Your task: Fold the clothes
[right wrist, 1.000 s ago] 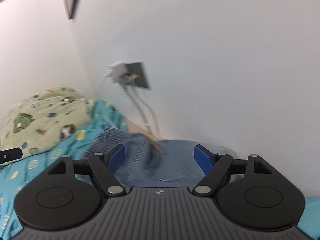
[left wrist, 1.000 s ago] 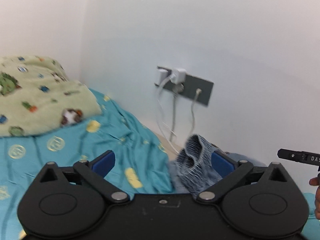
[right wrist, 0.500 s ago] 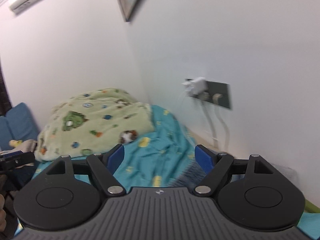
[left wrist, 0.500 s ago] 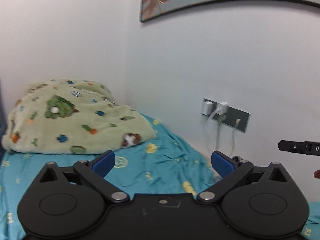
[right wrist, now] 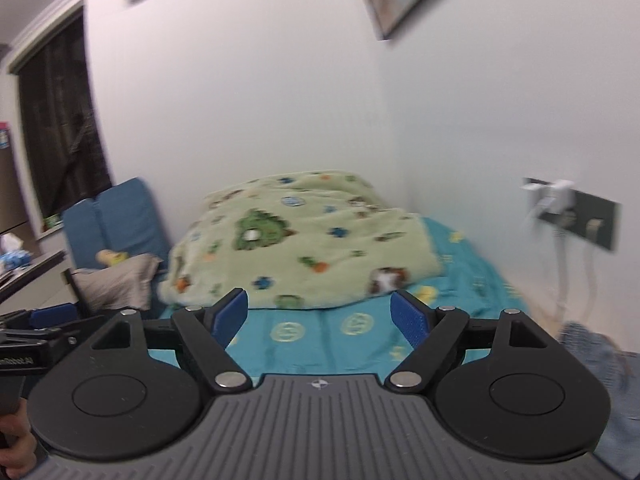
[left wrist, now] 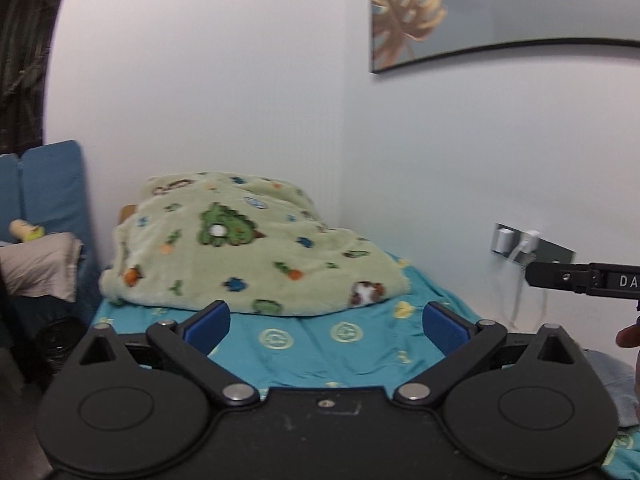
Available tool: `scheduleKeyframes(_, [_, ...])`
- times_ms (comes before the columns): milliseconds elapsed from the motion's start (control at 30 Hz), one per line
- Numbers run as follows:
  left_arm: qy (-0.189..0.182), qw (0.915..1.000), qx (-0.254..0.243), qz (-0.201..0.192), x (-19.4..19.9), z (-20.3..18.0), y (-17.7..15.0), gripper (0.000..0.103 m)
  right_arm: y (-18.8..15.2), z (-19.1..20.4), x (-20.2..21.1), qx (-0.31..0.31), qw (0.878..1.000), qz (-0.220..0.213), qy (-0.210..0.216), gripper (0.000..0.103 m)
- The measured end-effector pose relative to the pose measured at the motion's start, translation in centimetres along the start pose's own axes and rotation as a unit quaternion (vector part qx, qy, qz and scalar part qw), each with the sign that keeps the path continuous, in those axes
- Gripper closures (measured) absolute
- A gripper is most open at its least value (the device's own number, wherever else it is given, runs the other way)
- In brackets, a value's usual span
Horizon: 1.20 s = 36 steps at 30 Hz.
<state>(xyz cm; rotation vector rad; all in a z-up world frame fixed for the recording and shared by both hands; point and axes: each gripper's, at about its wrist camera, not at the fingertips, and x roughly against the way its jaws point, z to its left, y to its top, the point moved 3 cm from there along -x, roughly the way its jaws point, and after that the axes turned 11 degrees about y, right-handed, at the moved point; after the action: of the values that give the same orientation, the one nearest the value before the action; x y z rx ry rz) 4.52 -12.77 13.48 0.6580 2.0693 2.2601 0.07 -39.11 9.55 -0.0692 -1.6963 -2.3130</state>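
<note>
My left gripper (left wrist: 326,322) is open and empty, held above the teal bedsheet (left wrist: 320,344). My right gripper (right wrist: 322,314) is open and empty too, above the same teal bedsheet (right wrist: 320,332). A blue-grey denim garment (right wrist: 600,364) lies on the bed at the far right by the wall, and a corner of it shows in the left wrist view (left wrist: 612,384). Both grippers point away from it, toward the head of the bed. The right gripper's body (left wrist: 584,278) shows at the right edge of the left wrist view.
A green patterned fleece blanket (left wrist: 248,252) is heaped at the head of the bed. A wall socket plate with chargers and hanging cables (right wrist: 568,216) is on the right wall. A blue cushion (right wrist: 116,220) and a grey pillow (right wrist: 116,284) stand left of the bed.
Both grippers lifted and swung left, away from the denim and striped clothes by the wall. The clothes left the middle of both views; the blanket and the room came into view.
</note>
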Motion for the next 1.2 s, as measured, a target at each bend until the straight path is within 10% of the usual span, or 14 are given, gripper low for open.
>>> scheduleKeyframes(433, [0.074, 0.9969, 0.028, 0.000, -0.1, 7.5, -2.4, 0.000, -1.8, 8.3, -7.2, 0.029, 0.995, 0.020, 0.089, 0.022])
scheduleKeyframes(1200, [0.132, 0.9886, 0.053, 0.049, -5.7, 12.0, -9.0, 0.000, -8.3, 8.6, -13.6, 0.042, 0.993, 0.049, 0.095, 0.020])
